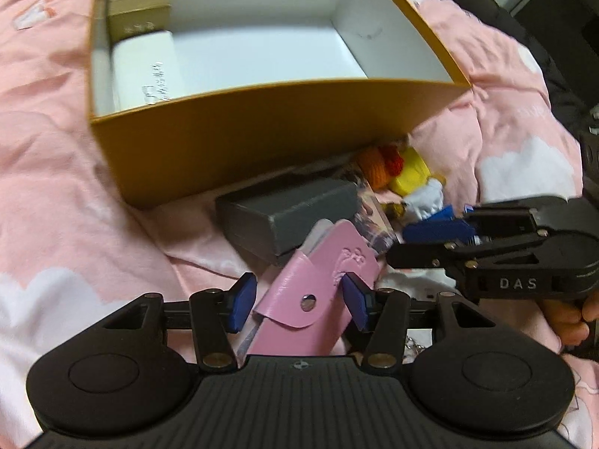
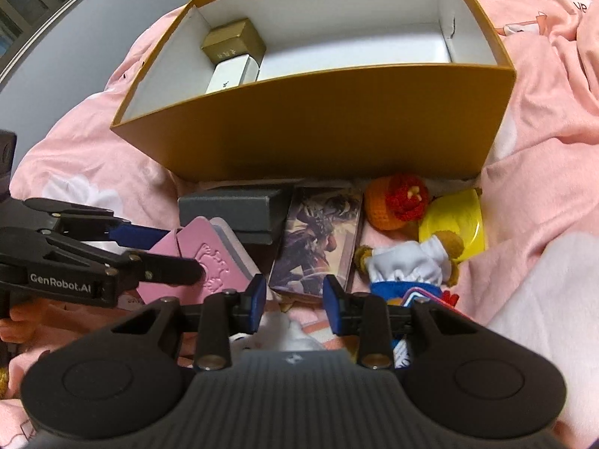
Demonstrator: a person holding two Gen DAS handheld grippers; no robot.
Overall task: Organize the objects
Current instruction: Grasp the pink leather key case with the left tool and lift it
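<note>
An open orange box (image 1: 262, 119) (image 2: 337, 123) lies on a pink quilt; inside at its left are a gold box (image 1: 138, 9) (image 2: 232, 39) and a white box (image 1: 146, 71) (image 2: 232, 73). In front lie a grey box (image 1: 288, 209) (image 2: 232, 205), a picture card box (image 2: 318, 239), an orange crocheted toy (image 2: 397, 202), a yellow lid (image 2: 453, 228) and a small doll (image 2: 408, 262). My left gripper (image 1: 297, 301) is open around a pink leather pouch (image 1: 310, 292) (image 2: 209, 262), its right pad touching it. My right gripper (image 2: 295, 299) is open and empty before the card box.
The pink quilt (image 1: 56, 187) (image 2: 543, 149) covers the whole surface, with folds to the right. A grey wall or bed frame (image 2: 67, 37) rises at the far left. Dark clothing or furniture (image 1: 505, 7) lies beyond the box at the upper right.
</note>
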